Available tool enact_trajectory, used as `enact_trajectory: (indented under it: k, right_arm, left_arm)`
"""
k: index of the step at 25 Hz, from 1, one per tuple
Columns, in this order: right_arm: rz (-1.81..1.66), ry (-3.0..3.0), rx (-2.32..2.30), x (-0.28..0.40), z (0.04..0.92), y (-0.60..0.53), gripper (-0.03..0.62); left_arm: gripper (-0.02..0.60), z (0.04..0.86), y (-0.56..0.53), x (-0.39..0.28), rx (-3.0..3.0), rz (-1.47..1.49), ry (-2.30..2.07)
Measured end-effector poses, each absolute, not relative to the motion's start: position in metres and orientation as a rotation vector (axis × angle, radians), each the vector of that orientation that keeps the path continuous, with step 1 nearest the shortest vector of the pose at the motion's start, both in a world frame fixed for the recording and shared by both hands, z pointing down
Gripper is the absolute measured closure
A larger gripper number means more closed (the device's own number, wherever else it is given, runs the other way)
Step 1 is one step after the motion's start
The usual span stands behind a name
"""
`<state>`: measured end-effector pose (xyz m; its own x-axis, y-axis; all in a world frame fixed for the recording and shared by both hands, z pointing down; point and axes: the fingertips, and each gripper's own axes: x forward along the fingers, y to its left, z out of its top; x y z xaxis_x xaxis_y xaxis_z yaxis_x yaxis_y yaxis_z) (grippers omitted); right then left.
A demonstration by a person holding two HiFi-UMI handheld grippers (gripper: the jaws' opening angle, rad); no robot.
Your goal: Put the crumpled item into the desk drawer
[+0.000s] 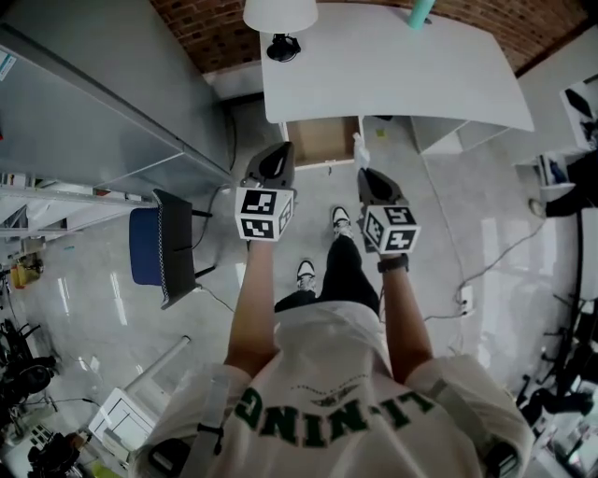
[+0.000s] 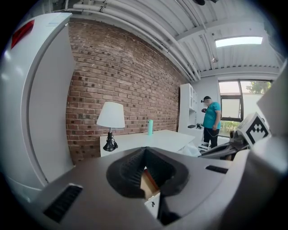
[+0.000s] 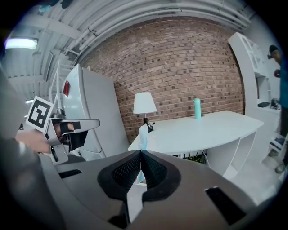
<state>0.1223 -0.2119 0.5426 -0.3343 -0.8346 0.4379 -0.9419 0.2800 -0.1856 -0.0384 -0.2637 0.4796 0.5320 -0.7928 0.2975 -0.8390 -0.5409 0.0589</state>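
A: "What stands near the lamp (image 1: 280,19)?"
B: "1 teal bottle (image 1: 420,13), off to the lamp's right; the brick wall (image 1: 215,33) runs just behind the lamp."
A: "Anything else?"
B: "1 blue chair (image 1: 149,247), well apart from the lamp on its left, and a person in a teal shirt (image 2: 211,123), far right of it, past the bottle."

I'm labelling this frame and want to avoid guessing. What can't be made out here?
The crumpled item: only a pale strip shows above the shut right gripper, right gripper view; tiny in head view.
The drawer: contents too small in head view; the left gripper blocks most in its view.
The teal bottle: cut by head view's top edge.
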Motion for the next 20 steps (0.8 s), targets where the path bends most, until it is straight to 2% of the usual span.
enact_trajectory:
  k: [6,20]
  right_arm:
    - [0.627,-2.279,1.531,0.113,0.584,-0.234,0.589]
    - [0.589,-2.216,1.334,0.122,0.672,-0.289,0.589]
  left_arm:
    - [0.583,0.531,-0.283,-0.037,2.505,0.439,-1.375]
    - [0.583,0.598,-0.319,-0.035,2.421,0.448,-1.376]
